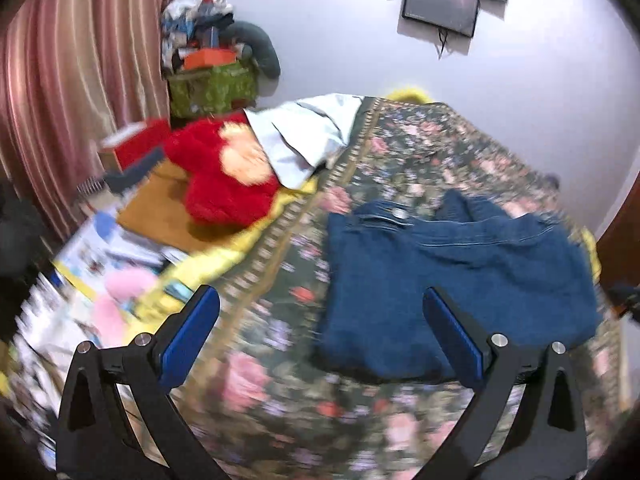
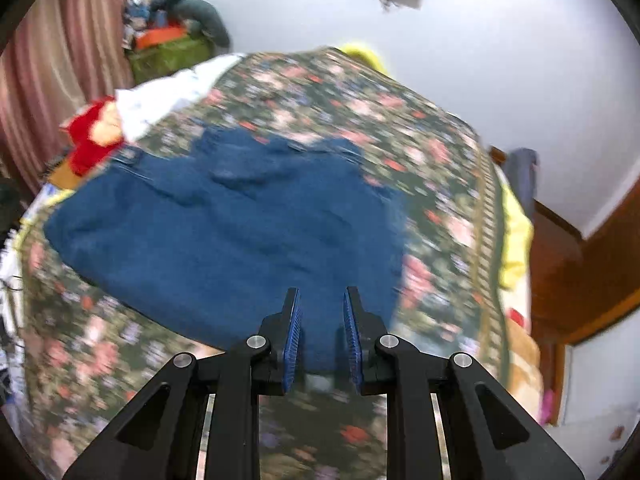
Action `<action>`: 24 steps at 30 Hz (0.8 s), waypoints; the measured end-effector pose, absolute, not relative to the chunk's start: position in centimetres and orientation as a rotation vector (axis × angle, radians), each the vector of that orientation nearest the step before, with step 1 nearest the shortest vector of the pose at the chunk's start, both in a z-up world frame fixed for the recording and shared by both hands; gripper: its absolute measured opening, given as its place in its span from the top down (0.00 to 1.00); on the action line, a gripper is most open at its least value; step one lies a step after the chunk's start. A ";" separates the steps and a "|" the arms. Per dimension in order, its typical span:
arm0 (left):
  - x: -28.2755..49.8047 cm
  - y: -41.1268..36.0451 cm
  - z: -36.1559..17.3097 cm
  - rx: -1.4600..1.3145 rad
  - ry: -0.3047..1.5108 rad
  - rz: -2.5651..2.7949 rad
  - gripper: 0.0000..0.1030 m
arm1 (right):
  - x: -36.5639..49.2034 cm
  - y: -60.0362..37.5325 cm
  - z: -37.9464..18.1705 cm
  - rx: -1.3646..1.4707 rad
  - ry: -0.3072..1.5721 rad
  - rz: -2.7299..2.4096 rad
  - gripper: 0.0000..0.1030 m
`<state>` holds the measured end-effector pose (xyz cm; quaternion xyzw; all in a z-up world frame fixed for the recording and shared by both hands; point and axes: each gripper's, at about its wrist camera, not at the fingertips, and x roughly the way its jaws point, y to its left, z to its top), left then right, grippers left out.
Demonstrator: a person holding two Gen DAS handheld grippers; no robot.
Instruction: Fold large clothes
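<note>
Hovering over folded blue jeans [image 1: 448, 280] on a floral bedspread [image 1: 280, 400], two handheld grippers pointed down at a bed.

Jaws of the left gripper [image 1: 322, 306] stood wide apart and empty, the denim lying below them, seemingly untouched. On the right gripper [image 2: 321, 308] the blue pads were nearly closed, with only a narrow gap; motion blur hid whether they pinched the jeans' near edge. A red plush toy [image 1: 224, 184] lay beside the spread.
</note>
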<state>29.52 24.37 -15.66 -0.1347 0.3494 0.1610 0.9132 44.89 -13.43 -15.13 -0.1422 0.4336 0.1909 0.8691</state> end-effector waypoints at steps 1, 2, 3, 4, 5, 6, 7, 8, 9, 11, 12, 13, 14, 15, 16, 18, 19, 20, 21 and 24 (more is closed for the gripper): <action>29.9 23.8 -16.3 -0.308 0.725 0.324 0.00 | 44.9 -12.3 -14.9 -0.288 0.907 0.434 0.84; 30.1 23.5 -16.9 -0.343 0.733 0.312 0.00 | 44.8 -11.3 -15.0 -0.284 0.908 0.459 0.84; 30.6 23.1 -18.0 -0.397 0.752 0.296 0.00 | 44.7 -10.2 -15.1 -0.282 0.911 0.485 0.84; 30.9 22.9 -19.0 -0.438 0.771 0.284 0.00 | 44.6 -9.4 -15.4 -0.283 0.914 0.499 0.84; 31.3 22.8 -20.0 -0.480 0.792 0.273 0.00 | 44.6 -8.3 -15.8 -0.289 0.921 0.516 0.84; 31.6 22.8 -21.1 -0.526 0.817 0.263 0.00 | 44.7 -7.1 -16.3 -0.298 0.930 0.533 0.84; 32.0 22.8 -22.5 -0.583 0.849 0.257 0.00 | 44.7 -6.3 -16.9 -0.307 0.939 0.545 0.84; 32.3 22.9 -23.8 -0.634 0.876 0.253 0.00 | 44.8 -5.7 -17.5 -0.317 0.950 0.555 0.84; 32.5 22.9 -24.8 -0.669 0.899 0.245 0.02 | 45.0 -4.7 -18.5 -0.334 0.968 0.567 0.84; 33.0 22.7 -26.8 -0.725 0.953 0.220 0.05 | 45.6 -3.8 -20.1 -0.355 1.000 0.589 0.84; 33.3 22.8 -27.6 -0.753 0.967 0.215 0.08 | 46.0 -3.1 -21.2 -0.358 1.024 0.611 0.84; 33.5 22.9 -28.4 -0.798 0.970 0.213 0.09 | 46.3 -2.8 -22.1 -0.355 1.046 0.624 0.84; 33.7 23.0 -28.8 -0.832 0.962 0.209 0.09 | 46.8 -2.6 -23.1 -0.351 1.075 0.631 0.84; 34.0 23.2 -29.0 -0.849 0.948 0.203 0.09 | 47.4 -2.4 -24.3 -0.340 1.116 0.630 0.84; 34.4 23.2 -29.0 -0.869 0.926 0.187 0.09 | 47.9 -2.2 -25.1 -0.327 1.147 0.626 0.84; 35.3 23.4 -29.0 -0.909 0.890 0.141 0.09 | 48.5 -2.2 -26.2 -0.295 1.173 0.625 0.84; 36.0 23.6 -29.3 -0.934 0.878 0.128 0.09 | 48.6 -2.2 -26.3 -0.283 1.170 0.630 0.84; 36.5 23.8 -29.6 -0.955 0.872 0.131 0.10 | 48.6 -2.4 -26.5 -0.266 1.166 0.639 0.84; 37.0 23.9 -30.1 -0.982 0.861 0.129 0.11 | 48.7 -2.5 -26.5 -0.254 1.166 0.646 0.84; 38.3 23.9 -30.4 -1.010 0.823 0.167 0.11 | 48.8 -3.0 -26.6 -0.231 1.163 0.668 0.84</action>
